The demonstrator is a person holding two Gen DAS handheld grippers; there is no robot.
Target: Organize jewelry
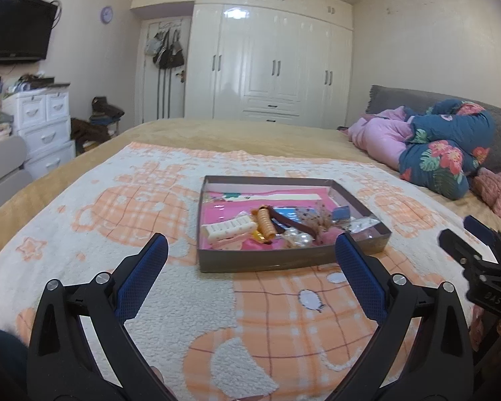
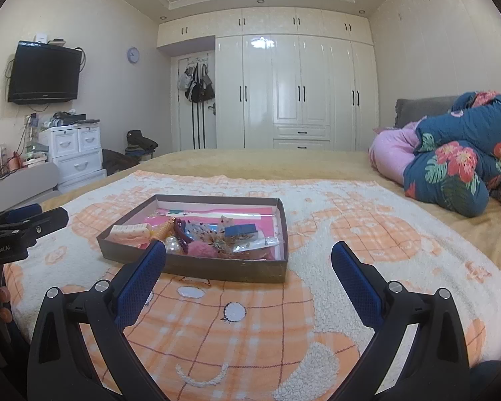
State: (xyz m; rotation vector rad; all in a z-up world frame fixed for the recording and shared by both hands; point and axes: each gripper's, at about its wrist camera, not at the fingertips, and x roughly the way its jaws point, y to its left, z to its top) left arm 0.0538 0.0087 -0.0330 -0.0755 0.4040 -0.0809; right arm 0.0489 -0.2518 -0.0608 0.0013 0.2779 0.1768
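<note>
Left wrist view: my left tool (image 1: 250,247) and right tool (image 2: 248,254) gape, empty; tray (image 1: 267,260) at 12 o'clock.

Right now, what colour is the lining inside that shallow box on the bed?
Bright pink lining inside the grey-brown box; the left wrist view shows it best.

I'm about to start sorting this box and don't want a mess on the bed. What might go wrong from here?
1. The pieces lie heaped together in the shallow box: the white comb clip, pearls and pink pompom touch, so lifting one may drag neighbours out.
2. The box sits on a soft fleecy blanket; pressing a wall could tip it.
3. Both open tools, left and right, approach from the same near side and may bump.
</note>
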